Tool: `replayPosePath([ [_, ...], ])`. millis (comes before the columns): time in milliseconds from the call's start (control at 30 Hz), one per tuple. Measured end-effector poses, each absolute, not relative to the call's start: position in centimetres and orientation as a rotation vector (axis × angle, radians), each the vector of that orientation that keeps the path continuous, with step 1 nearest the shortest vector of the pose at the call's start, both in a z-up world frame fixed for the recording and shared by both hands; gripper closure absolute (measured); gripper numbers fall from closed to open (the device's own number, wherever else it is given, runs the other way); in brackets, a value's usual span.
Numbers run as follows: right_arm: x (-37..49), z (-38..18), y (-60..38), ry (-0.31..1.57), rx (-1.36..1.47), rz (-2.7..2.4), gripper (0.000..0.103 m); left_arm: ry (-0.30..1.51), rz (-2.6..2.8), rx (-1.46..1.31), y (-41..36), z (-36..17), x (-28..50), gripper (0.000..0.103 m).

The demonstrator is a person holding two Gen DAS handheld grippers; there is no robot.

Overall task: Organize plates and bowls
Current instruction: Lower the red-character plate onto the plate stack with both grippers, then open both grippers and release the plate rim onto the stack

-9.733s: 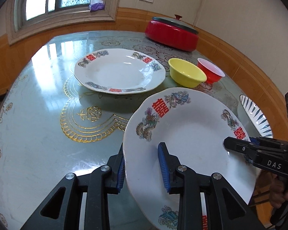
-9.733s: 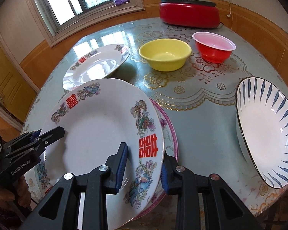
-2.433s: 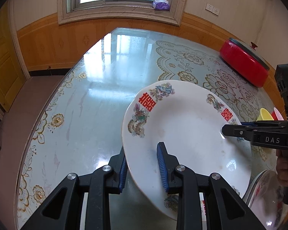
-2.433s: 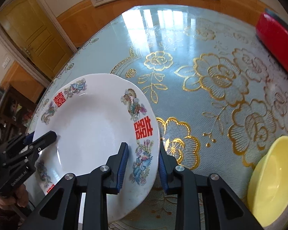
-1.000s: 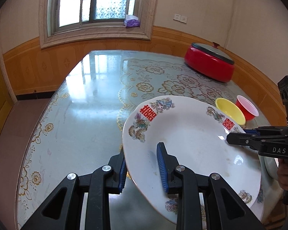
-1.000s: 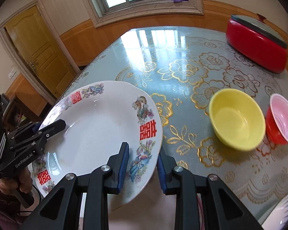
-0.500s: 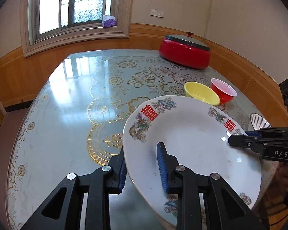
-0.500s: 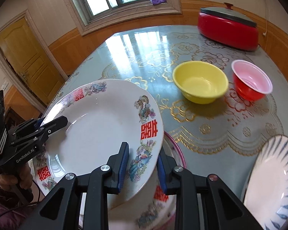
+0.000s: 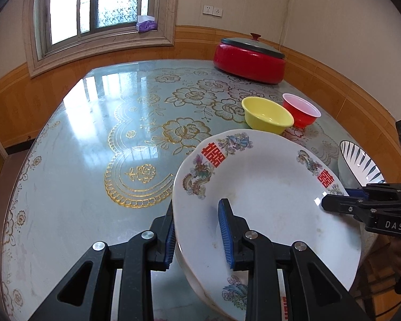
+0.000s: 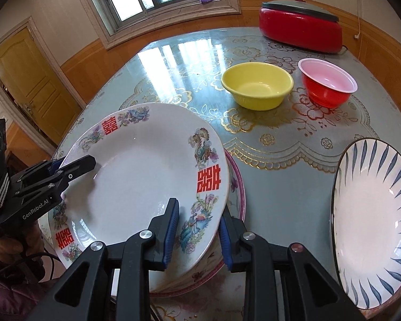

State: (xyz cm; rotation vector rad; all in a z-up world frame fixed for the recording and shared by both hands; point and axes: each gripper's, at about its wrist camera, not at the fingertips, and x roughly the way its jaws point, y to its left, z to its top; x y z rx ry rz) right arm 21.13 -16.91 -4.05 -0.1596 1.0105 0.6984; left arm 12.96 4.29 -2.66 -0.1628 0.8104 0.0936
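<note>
A white plate with red characters and dragon motifs (image 9: 267, 195) (image 10: 144, 171) is held by both grippers. My left gripper (image 9: 197, 232) is shut on its left rim; my right gripper (image 10: 197, 230) is shut on its right rim. The plate hovers tilted just above a stack of plates, of which a similar white plate and a pink-rimmed plate (image 10: 236, 187) show underneath. A yellow bowl (image 10: 256, 85) and a red bowl (image 10: 327, 85) stand further back on the table. A white plate with blue stripes (image 10: 374, 219) lies to the right.
A red electric cooker with a grey lid (image 10: 302, 29) stands at the table's far edge. The glass-topped table (image 9: 107, 139) has gold flower patterns. A window and a yellow door (image 10: 29, 75) are behind.
Both grippers have carried the plate from the far side of the table back to the near side, over the stack with the pink-rimmed plate. Both stay shut on it.
</note>
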Motion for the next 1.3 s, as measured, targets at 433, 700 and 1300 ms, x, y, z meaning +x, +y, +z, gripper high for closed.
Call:
replayPosePath([
  [433, 20.2, -4.3, -16.7, 0.959, -0.262, 0.683, 0.075, 0.819, 0.155, -0.162, 3.8, -3.5, 12.7, 0.073],
  [700, 20.3, -5.3, -17.0, 1.002, -0.242, 0.666, 0.073, 0.821, 0.184, -0.152, 3.3, -3.6, 12.7, 0.073],
  [1300, 20.7, -5.1, -16.8, 0.918, -0.302, 0.658, 0.073, 0.814, 0.256, -0.118, 2.1, -4.2, 13.2, 0.070],
])
